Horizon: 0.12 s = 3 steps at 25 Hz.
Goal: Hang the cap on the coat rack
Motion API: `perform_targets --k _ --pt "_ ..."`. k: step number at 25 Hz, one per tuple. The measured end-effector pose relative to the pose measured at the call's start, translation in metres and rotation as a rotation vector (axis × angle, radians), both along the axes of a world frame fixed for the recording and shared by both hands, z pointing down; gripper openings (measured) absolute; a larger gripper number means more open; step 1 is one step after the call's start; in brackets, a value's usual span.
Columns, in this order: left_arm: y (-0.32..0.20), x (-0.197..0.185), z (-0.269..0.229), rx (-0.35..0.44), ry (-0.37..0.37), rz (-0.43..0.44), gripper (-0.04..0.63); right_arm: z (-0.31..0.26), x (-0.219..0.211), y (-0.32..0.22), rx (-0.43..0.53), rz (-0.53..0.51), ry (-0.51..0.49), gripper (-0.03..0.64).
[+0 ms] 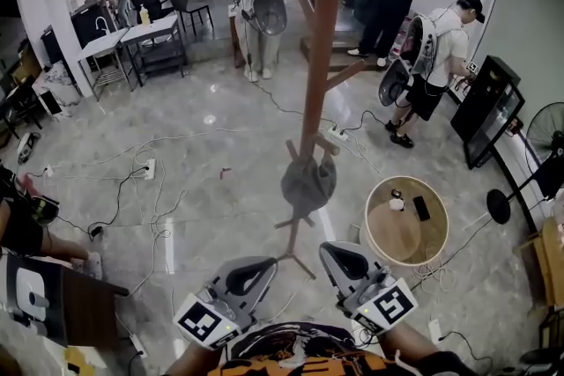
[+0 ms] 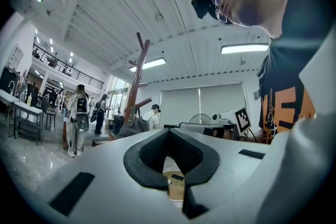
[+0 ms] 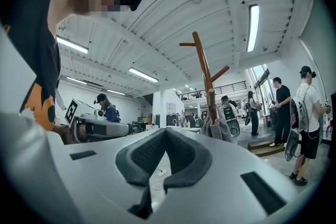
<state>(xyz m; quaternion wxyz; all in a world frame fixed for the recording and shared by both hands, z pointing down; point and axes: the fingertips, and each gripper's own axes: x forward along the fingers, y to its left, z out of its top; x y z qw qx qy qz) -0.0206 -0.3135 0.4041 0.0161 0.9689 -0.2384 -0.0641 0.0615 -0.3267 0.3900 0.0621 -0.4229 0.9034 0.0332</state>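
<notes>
A grey cap hangs on a low peg of the tall wooden coat rack, which stands on the floor in front of me. Neither gripper touches it. My left gripper and right gripper are held low and close to my body, side by side, short of the rack's feet. Both are shut with nothing in them. The left gripper view shows its closed jaws with the cap and rack far behind. From the right gripper, the cap is draped on the rack.
A round wicker table with a phone and small items stands right of the rack. Cables and power strips trail over the floor. Several people stand beyond the rack. A black cabinet and a fan are on the right, desks at the back left.
</notes>
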Motion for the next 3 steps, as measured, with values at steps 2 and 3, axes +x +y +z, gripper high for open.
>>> perform_targets --k 2,3 --pt "0.0011 -0.0031 0.0005 0.000 0.001 0.000 0.021 0.0003 -0.0042 0.0011 0.002 -0.005 0.002 0.014" --pt "0.0017 -0.0047 0.0006 0.000 0.001 0.001 0.021 0.0003 -0.0064 0.0017 0.002 -0.007 0.002 0.014"
